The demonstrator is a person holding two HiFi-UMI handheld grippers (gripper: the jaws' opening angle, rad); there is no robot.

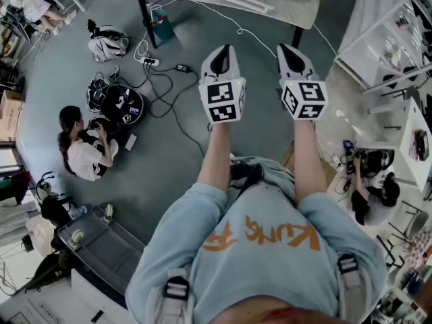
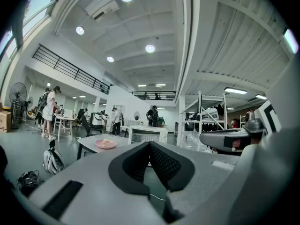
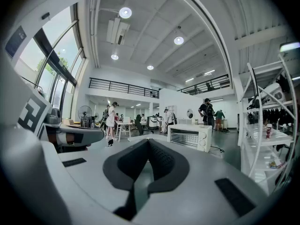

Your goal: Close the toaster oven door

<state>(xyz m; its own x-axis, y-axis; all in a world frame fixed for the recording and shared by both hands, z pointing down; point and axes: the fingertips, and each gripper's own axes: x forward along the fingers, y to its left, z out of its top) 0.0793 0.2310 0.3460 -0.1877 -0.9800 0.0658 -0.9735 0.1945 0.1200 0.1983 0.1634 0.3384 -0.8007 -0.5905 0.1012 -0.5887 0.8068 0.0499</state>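
Observation:
The white toaster oven (image 3: 190, 136) stands on a grey table (image 1: 270, 9) some way ahead of me; in the left gripper view the oven (image 2: 147, 134) sits just beyond the jaws. From here its door is too small to judge as open or closed. My left gripper (image 1: 221, 52) and right gripper (image 1: 289, 51) are held side by side at arm's length over the floor, short of the table. Both point level at the table. Each pair of jaws is shut with nothing between them, as the left gripper (image 2: 150, 146) and right gripper (image 3: 149, 144) views show.
A pink plate (image 2: 106, 144) lies on the table's left end. A power strip and cables (image 1: 152, 63) trail on the floor below it. A person (image 1: 84, 147) sits on the floor at left beside bags. White shelving (image 1: 385, 39) stands at right, and another person (image 1: 368, 191) crouches near it.

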